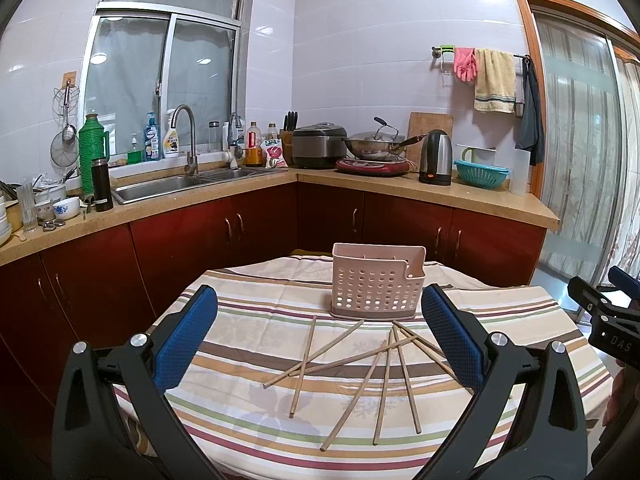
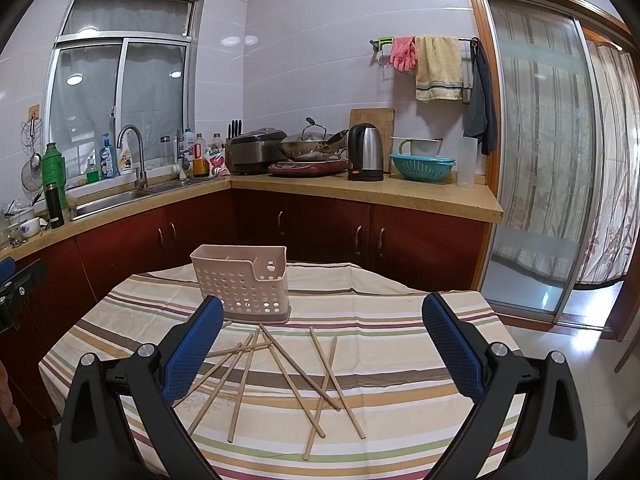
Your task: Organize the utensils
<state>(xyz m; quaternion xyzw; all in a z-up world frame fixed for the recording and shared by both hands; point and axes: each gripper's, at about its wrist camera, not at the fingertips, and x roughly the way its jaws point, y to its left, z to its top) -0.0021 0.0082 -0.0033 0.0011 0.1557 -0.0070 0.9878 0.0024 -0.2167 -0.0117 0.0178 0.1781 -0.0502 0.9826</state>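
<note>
Counter, mid-frame: steel kettle [image 2: 366, 151], wok [image 2: 312, 148] on red cooker, teal colander [image 2: 422, 166]. Left: sink [image 1: 168, 186], green thermos [image 1: 93, 152]. Bowl [image 1: 66, 207] contents unclear.

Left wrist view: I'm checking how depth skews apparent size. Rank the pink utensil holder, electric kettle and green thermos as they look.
1. Pink utensil holder, clearly largest, though nearest the camera.
2. Green thermos.
3. Electric kettle, close to the thermos; unsure.

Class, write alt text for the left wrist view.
Wooden chopsticks lie scattered and crossing on a striped tablecloth, before an upright pink perforated utensil holder. The left gripper, jaws open and empty, frames them; a kitchen counter stands behind.
</note>
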